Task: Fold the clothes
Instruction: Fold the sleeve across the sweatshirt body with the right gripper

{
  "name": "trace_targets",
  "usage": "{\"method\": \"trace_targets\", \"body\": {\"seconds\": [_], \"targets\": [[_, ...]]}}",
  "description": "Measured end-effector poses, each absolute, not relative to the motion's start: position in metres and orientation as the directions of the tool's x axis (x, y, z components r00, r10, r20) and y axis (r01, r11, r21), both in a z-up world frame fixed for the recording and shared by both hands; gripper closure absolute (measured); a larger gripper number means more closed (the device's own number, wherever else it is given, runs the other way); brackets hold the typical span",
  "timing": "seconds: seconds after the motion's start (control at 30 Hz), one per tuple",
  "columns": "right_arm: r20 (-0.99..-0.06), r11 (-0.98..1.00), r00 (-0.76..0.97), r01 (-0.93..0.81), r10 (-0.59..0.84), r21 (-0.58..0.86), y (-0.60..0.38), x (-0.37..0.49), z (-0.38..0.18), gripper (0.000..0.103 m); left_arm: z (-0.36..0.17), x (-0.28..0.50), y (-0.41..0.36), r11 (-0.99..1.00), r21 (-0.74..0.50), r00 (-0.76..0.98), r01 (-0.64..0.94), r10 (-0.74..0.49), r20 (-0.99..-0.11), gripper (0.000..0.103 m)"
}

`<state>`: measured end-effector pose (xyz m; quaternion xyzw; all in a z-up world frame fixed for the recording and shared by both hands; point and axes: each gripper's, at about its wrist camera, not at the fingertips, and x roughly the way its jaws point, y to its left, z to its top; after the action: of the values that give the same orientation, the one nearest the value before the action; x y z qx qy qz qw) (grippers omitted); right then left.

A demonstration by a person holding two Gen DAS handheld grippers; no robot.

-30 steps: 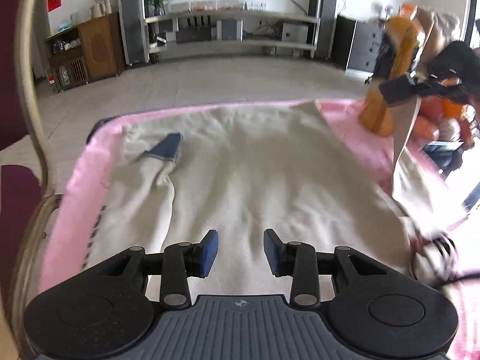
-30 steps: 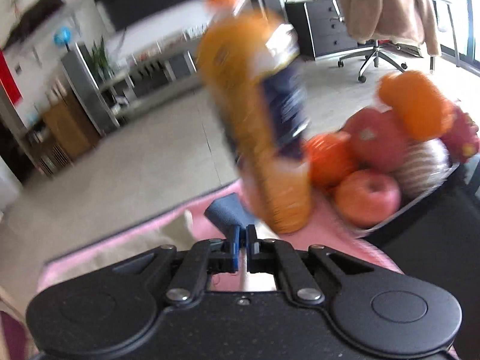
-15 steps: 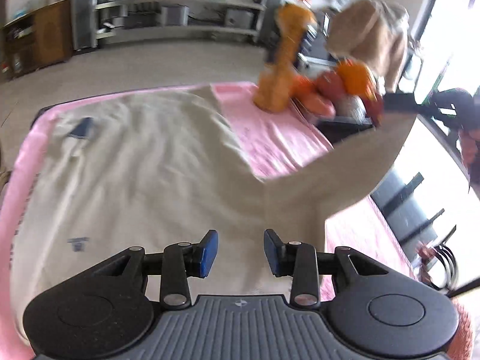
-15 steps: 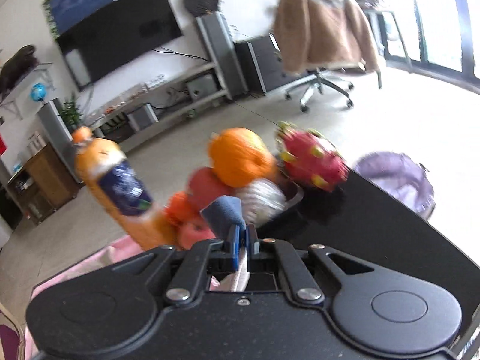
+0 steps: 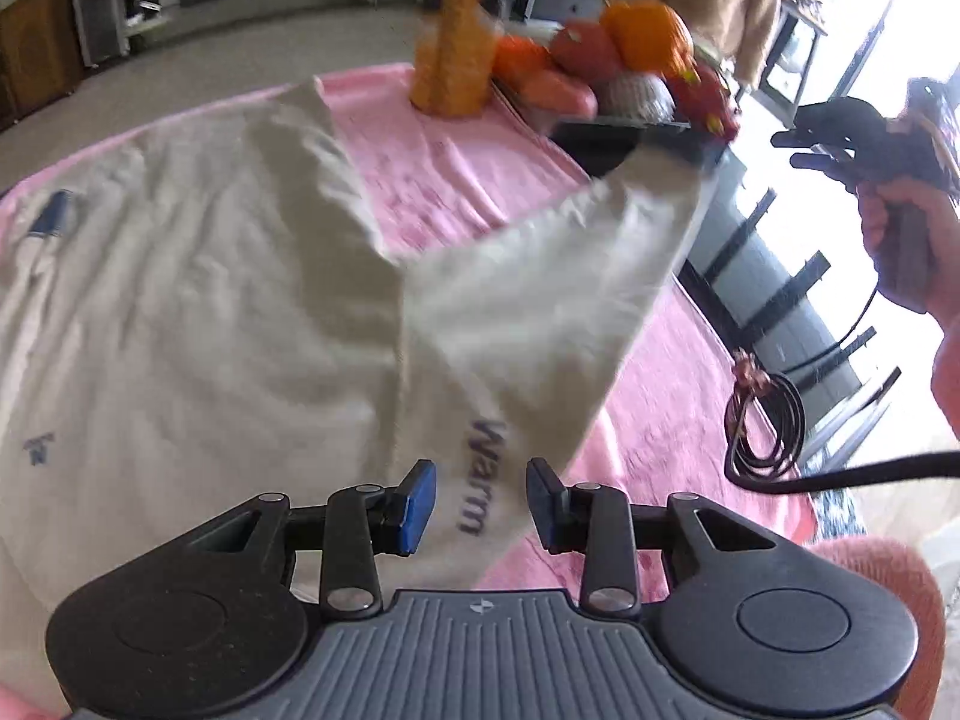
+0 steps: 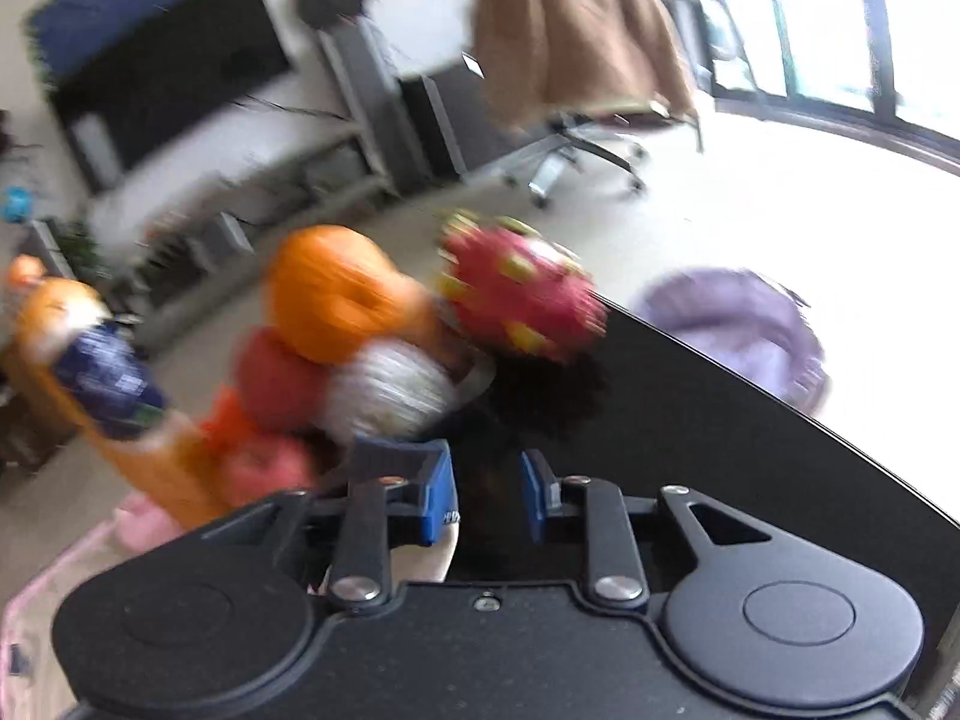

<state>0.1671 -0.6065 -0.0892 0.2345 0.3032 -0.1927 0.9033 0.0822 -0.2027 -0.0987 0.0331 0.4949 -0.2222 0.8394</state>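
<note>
The cream-white long-sleeved cotton sweatshirt [image 5: 198, 312] lies spread flat on a pink cloth [image 5: 654, 420] that covers the counter, its right sleeve [image 5: 540, 300] stretched out sideways across the pink cloth toward a dark tray of fruit [image 5: 618, 126], with the blue word "Warm" printed near the shoulder. The left gripper [image 5: 480, 498] hovers over that printed shoulder with its blue-padded jaws spread apart and nothing pinched between them. The right gripper [image 6: 486, 498], held in a hand [image 5: 900, 240] at the counter's far side, has just been opening its jaws; they now stand apart with nothing between them, and the sleeve end lies loose by the tray. Its blurred view looks over an orange [image 6: 330, 294], a pink dragon fruit [image 6: 522, 294] and red apples piled in the tray, beside an orange juice bottle [image 6: 108, 396]. A coil of black cable [image 5: 762, 426] rests on the pink cloth near the counter's edge.
</note>
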Motion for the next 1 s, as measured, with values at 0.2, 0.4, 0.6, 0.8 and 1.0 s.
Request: {"method": "trace_targets", "body": {"seconds": [0.2,0.4,0.6,0.8,1.0], "targets": [[-0.7,0.789,0.698,0.511,-0.149,0.342,-0.619,0.148,-0.09,0.078,-0.108,0.08,-0.199,0.901,-0.148,0.397,0.407,-0.321,-0.86,0.069],[-0.677,0.749,0.727,0.382,0.118,0.541,-0.592,0.14,-0.076,0.081,-0.116,0.077,-0.189,0.921,-0.075,0.429,0.383,-0.249,-0.868,0.072],[-0.711,0.832,0.582,0.103,0.395,0.546,-0.482,0.161,-0.105,0.081,-0.145,0.088,-0.175,0.939,-0.023,0.423,0.342,-0.176,-0.889,0.074],[-0.851,0.949,0.422,-0.17,0.313,0.265,-0.376,0.178,-0.154,0.081,-0.163,0.096,-0.164,0.942,0.039,0.462,0.334,-0.128,-0.878,0.075],[-0.92,0.941,0.375,-0.337,0.119,-0.016,-0.354,0.147,-0.16,0.084,-0.163,0.079,-0.156,0.89,0.003,0.381,0.456,-0.193,-0.904,0.077]]}}
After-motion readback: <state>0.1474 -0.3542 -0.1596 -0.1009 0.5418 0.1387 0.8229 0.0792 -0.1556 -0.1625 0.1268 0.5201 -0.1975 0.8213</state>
